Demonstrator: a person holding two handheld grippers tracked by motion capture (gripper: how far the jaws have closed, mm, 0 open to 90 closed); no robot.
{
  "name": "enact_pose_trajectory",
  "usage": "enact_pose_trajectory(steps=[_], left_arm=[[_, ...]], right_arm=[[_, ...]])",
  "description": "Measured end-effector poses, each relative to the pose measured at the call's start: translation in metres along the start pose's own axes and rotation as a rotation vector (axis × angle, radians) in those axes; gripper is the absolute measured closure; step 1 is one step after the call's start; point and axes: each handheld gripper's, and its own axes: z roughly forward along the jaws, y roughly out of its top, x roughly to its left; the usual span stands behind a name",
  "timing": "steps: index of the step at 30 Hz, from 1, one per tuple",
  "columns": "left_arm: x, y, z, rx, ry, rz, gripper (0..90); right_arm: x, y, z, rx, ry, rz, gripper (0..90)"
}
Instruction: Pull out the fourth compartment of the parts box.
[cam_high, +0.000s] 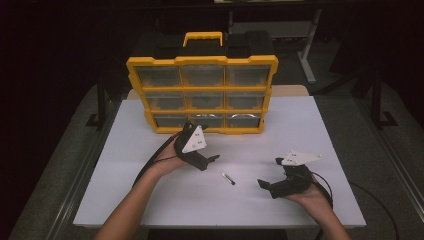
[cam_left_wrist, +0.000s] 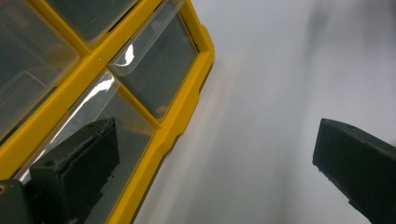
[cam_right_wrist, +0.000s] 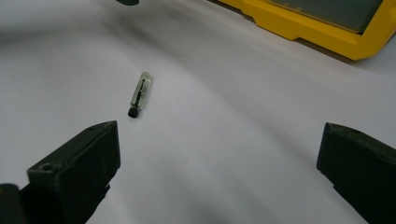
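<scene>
Right gripper (cam_right_wrist: 219, 175) jaws wide, empty. Small clear vial (cam_right_wrist: 139, 94) lies upper left, on the table (cam_right_wrist: 243, 107). Likely light, slippery, fragile; grip mid-body. Left gripper (cam_left_wrist: 215, 172) wide near organizer (cam_left_wrist: 182, 112).

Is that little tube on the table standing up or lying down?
Lying down. The tube rests flat on the white table, black cap toward the open right gripper.
</scene>
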Motion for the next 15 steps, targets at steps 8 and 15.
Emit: enact_pose_trajectory(steps=[8,15], left_arm=[[-0.0033,0.0003,0.0008,-0.004,0.027,0.045,0.9],[-0.005,0.0011,0.0004,0.003,0.049,0.089,0.9]], right_arm=[[-0.0003,0.0,0.0005,0.003,-0.002,-0.002,0.0],[0.0002,0.0,0.0008,0.005,-0.001,-0.001,0.0]])
